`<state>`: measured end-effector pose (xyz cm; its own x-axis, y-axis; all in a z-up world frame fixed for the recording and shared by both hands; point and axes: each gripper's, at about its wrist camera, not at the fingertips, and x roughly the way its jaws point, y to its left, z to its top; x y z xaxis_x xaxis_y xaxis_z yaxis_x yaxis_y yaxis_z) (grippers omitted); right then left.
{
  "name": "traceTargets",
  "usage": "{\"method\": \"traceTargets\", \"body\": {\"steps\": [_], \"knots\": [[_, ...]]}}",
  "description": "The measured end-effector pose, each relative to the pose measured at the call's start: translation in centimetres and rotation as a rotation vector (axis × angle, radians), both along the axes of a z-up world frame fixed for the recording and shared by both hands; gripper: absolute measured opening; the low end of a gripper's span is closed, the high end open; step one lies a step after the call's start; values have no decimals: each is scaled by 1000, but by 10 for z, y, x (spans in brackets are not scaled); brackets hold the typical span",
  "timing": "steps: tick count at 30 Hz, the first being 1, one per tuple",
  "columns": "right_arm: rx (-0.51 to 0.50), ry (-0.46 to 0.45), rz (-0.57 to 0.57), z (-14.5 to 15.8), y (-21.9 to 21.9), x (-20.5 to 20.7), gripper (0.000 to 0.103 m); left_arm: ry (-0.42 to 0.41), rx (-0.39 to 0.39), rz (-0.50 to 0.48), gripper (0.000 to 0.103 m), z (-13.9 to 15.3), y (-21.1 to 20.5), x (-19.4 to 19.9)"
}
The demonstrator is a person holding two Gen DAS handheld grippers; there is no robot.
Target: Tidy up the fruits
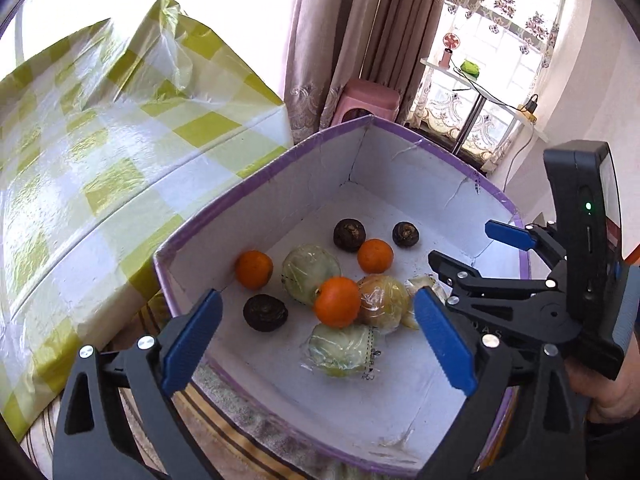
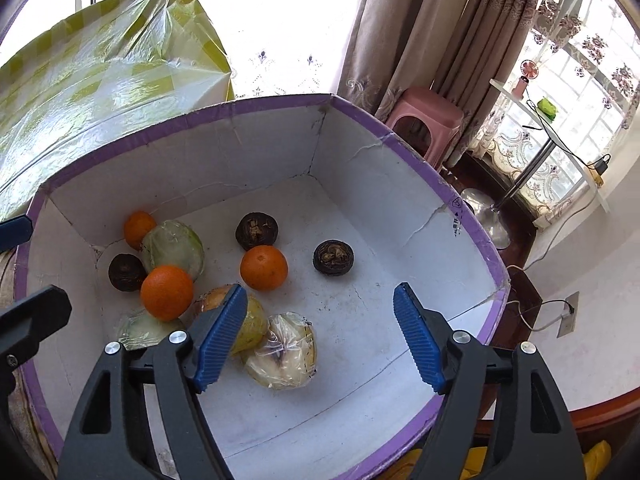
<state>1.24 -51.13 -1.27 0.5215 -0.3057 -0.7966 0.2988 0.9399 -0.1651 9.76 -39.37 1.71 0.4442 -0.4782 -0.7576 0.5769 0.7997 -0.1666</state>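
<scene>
Hovering over a white box with a purple rim (image 1: 256, 184), both of my grippers are empty. My left gripper (image 1: 316, 336) has its jaws spread wide above the near side of the box, gripping nothing. To its left, outside the box, lies a yellow-green checked plastic sheet (image 1: 120, 140).

Inside, starting at the left wall, an orange (image 1: 253, 269) rests against the corner, with a dark round fruit (image 1: 265, 312) just in front of it. Next comes a pale green wrapped fruit (image 1: 308, 268), then a second orange (image 1: 337, 301) perched on the pile, touching a yellowish wrapped fruit (image 1: 384, 300). Another green wrapped fruit (image 1: 340, 350) lies nearest me. Farther back sit two more dark fruits (image 1: 349, 234) and (image 1: 405, 234), with a third orange (image 1: 375, 255) between them.

My right gripper (image 2: 320, 338) also has its jaws wide apart, holding nothing, its left fingertip over the yellowish fruit. A pale wrapped fruit (image 2: 284, 350) lies just below.
</scene>
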Motion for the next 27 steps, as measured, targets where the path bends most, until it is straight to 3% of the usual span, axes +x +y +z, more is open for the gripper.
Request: {"method": "traceTargets", "body": {"steps": [9, 14, 18, 27], "knots": [[-11, -64, -30, 31, 30, -40, 78, -22, -124, -2, 101, 22, 49, -41], [-25, -79, -53, 37, 45, -59, 78, -67, -105, -18, 101, 27, 51, -63], [-16, -93, -63, 39, 51, -66, 78, -114, -36, 1, 101, 30, 47, -70], [-12, -93, -61, 36, 50, -63, 78, -96, -19, -10, 101, 27, 43, -67]]}}
